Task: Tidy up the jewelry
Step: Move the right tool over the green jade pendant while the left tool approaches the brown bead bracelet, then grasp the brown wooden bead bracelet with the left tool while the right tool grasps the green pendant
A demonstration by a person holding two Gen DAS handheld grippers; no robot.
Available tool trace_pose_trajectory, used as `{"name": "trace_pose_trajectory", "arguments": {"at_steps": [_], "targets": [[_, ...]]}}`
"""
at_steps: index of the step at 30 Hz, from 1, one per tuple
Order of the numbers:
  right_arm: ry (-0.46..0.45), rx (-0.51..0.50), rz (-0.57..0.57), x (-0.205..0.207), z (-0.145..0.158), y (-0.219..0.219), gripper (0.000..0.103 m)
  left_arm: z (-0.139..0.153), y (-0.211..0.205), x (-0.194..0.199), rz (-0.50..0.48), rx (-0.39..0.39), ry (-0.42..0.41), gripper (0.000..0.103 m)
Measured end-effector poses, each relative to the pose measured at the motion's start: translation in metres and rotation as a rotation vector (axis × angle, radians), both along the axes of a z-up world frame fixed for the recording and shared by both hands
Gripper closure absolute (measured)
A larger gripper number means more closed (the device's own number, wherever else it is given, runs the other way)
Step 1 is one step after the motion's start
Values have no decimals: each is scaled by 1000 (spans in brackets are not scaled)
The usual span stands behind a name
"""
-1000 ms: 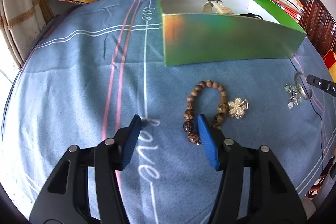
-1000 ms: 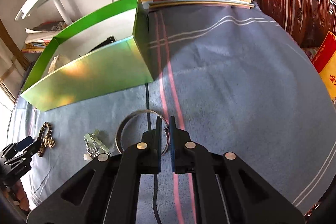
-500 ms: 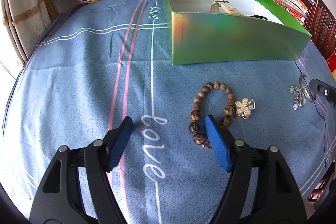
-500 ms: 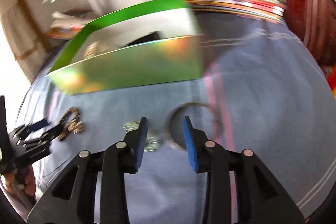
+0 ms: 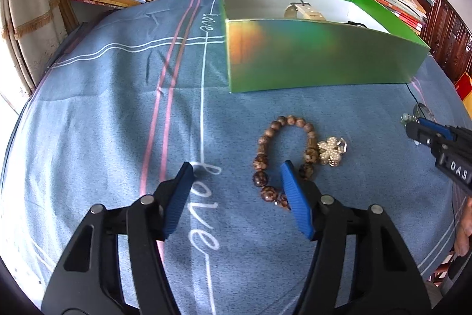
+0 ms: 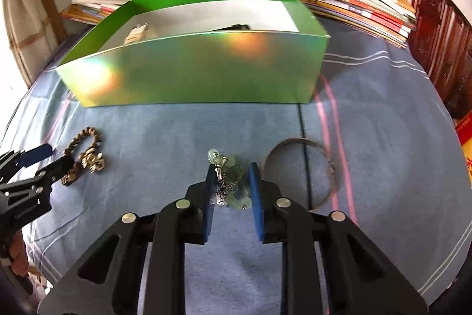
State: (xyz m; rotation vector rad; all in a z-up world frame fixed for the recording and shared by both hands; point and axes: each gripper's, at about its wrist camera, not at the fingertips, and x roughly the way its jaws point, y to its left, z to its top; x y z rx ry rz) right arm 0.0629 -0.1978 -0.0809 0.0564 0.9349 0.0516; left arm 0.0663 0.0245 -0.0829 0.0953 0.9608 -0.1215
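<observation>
Risk at this stage is judged to lie with the jade charm cluster (image 6: 231, 182), which is bracketed by the parted fingers of the right gripper (image 6: 230, 191) but not yet clamped. The cluster is a loose tangle of pale green beads and fine silver chain; if the fingers are closed on the chain alone, a dangling bead may slip free, or the blue cloth of the worktop (image 6: 383, 138) may be pinched with it. The silver bangle (image 6: 306, 167) lies just beside the right finger and could be nudged.

The cluster's long axis is seen to run away from the camera, along the fingers, with its bead end pointing toward the green box (image 6: 200, 70).

The left gripper (image 5: 236, 191) is held wide open. Its right finger overlaps the near end of the wooden bead bracelet (image 5: 283, 158), so only part of the loop lies between the fingers; a closure here is likely to catch a few beads off-centre. The pearl flower brooch (image 5: 332, 151) touches the bracelet and could be dragged.
</observation>
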Motion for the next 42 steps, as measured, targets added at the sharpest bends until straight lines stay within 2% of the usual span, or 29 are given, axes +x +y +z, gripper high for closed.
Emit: {"name": "trace_pose_trajectory", "arguments": {"at_steps": [6, 12, 16, 21, 33, 39, 41, 42], "targets": [[-5, -28, -5, -2, -1, 1, 79, -1, -10, -5, -37, -8, 3, 41], [-9, -13, -5, -3, -1, 0, 79, -1, -14, -7, -38, -8, 2, 41], [-12, -3, 0, -3, -1, 1, 67, -1, -15, -6, -41, -8, 3, 41], [-14, -14, 12, -3, -1, 5, 67, 0, -14, -5, -44, -11, 3, 37], [-4, 0, 117, -14, 2, 26, 67, 0, -20, -10, -50, 1, 1, 35], [-25, -18, 38, -6, 6, 16, 66, -1, -19, -10, -43, -8, -1, 31], [-21, -23, 16, 1, 3, 15, 58, -1, -18, -10, -41, -11, -2, 29], [-22, -27, 14, 3, 2, 15, 58, -2, -18, -10, -41, -13, -3, 29]]}}
